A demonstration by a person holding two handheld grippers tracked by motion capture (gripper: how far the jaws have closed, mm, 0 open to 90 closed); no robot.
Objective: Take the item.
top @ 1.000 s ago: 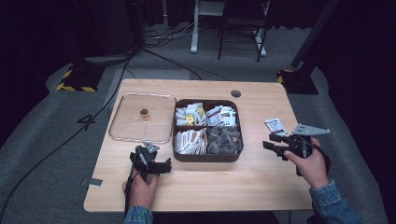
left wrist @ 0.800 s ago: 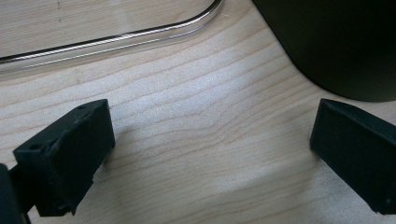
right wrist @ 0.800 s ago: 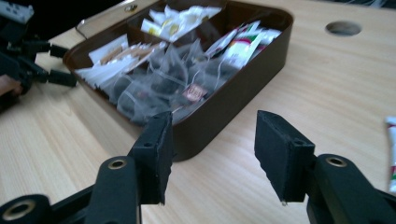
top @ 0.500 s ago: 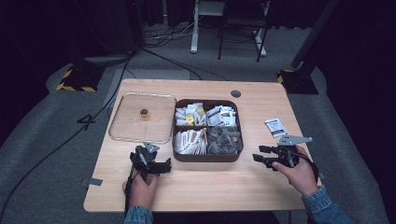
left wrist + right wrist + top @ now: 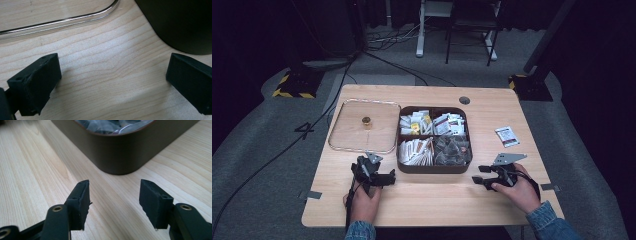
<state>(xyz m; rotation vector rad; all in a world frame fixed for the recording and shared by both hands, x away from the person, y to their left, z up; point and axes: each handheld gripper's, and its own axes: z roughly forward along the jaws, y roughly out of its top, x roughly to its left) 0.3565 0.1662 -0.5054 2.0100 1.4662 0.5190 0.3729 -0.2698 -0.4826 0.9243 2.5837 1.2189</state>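
A dark brown box [image 5: 432, 167] with four compartments of packets and tea bags stands mid-table; its near corner [image 5: 117, 152] fills the top of the right gripper view. A clear lid [image 5: 343, 131] with a gold knob [image 5: 366, 121] lies left of it. One white and red packet [image 5: 507, 136] lies apart on the wood at right. My left gripper [image 5: 386, 178] rests low beside the box's front left corner [image 5: 182, 22], jaws wide apart over bare wood [image 5: 112, 72]. My right gripper [image 5: 479, 175] sits just off the box's front right corner; its jaws [image 5: 113, 202] have just been opening, nothing between them.
The lid's clear rim [image 5: 62, 21] runs across the top of the left gripper view. A round cable hole [image 5: 464, 100] sits in the table's far side. Tape strips mark the table's left [image 5: 314, 194] and right [image 5: 548, 187] edges. Desk legs and cables stand beyond.
The right hand has come down and toward the box's front right corner, away from the lone packet. The left hand has stayed where it was.
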